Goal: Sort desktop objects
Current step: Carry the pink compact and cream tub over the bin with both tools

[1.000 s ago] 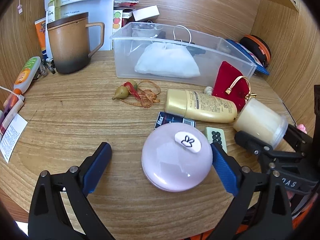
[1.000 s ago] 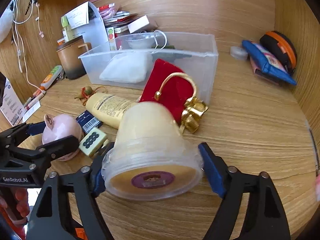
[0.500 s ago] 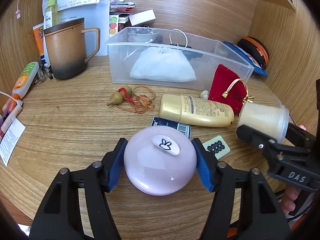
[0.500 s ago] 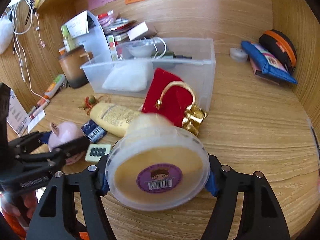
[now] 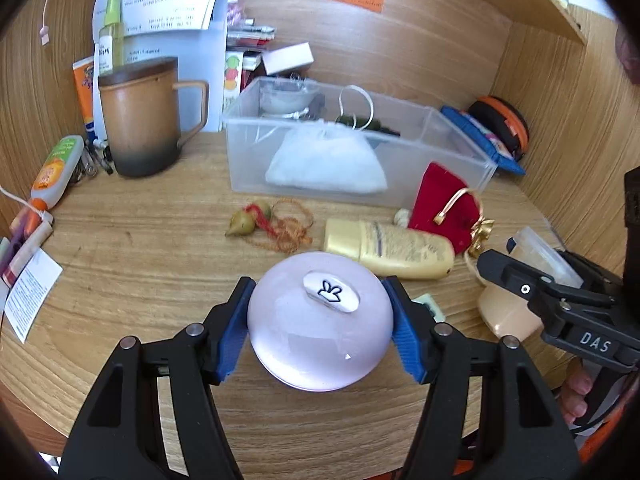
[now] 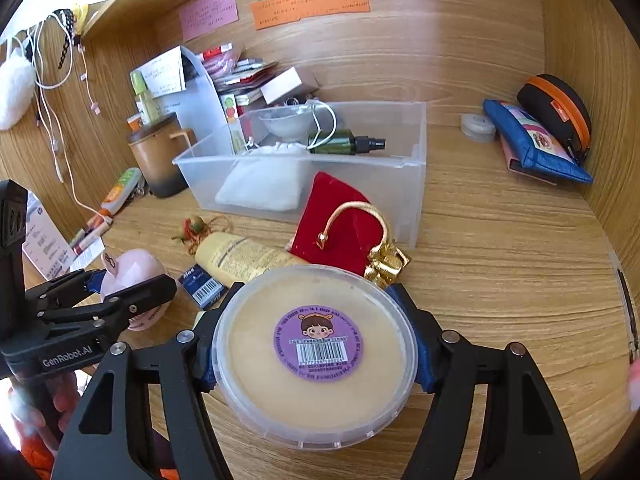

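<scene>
My left gripper [image 5: 320,328] is shut on a round pink case [image 5: 316,340] with a white bunny tab and holds it above the desk; it also shows in the right wrist view [image 6: 132,276]. My right gripper [image 6: 316,352] is shut on a cream-filled clear tub [image 6: 316,360] with a purple sticker, lifted and tipped lid-towards-camera; the tub shows in the left wrist view [image 5: 520,280]. A clear plastic bin [image 5: 460,152] holds a white pouch [image 5: 328,160] and a green spray bottle [image 6: 344,144].
On the desk lie a gold tube [image 5: 392,248], a red velvet pouch [image 5: 440,200], a gourd charm with red cord [image 5: 256,220], a small barcode box [image 6: 204,284] and a brown mug [image 5: 140,116]. Blue pouch [image 6: 532,144] and black-orange case [image 6: 556,108] sit at right.
My left gripper closed on the pink case and lifted it. My right gripper closed on the tub, raised it and tipped its lid up towards the camera.
</scene>
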`<state>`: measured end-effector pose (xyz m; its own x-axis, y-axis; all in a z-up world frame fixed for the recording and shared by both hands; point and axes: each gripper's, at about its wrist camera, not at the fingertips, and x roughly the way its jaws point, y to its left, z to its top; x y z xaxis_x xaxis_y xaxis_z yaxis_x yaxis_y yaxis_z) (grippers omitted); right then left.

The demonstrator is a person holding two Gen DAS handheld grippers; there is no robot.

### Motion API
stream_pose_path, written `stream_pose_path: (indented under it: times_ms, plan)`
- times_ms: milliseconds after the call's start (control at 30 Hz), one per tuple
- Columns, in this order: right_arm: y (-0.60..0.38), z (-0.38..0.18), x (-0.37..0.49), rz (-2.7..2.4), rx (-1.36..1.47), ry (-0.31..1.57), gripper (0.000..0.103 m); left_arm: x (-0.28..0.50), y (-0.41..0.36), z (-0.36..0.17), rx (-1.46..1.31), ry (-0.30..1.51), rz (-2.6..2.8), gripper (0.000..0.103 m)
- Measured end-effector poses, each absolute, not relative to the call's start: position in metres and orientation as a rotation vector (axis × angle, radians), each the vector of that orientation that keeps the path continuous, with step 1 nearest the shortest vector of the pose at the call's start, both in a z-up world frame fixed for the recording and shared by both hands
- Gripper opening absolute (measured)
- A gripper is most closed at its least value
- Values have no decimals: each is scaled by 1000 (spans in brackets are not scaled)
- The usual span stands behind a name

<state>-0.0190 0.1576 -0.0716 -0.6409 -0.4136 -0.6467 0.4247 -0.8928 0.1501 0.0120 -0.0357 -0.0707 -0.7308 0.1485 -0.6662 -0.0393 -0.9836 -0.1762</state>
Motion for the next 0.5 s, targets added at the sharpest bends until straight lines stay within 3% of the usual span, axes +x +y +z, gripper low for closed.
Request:
stream_pose_path:
  times_ms: [500]
  plan:
    - [168,-26,-27,-2507,862,47,66,10,-39,-22,-986,-157,2834,64]
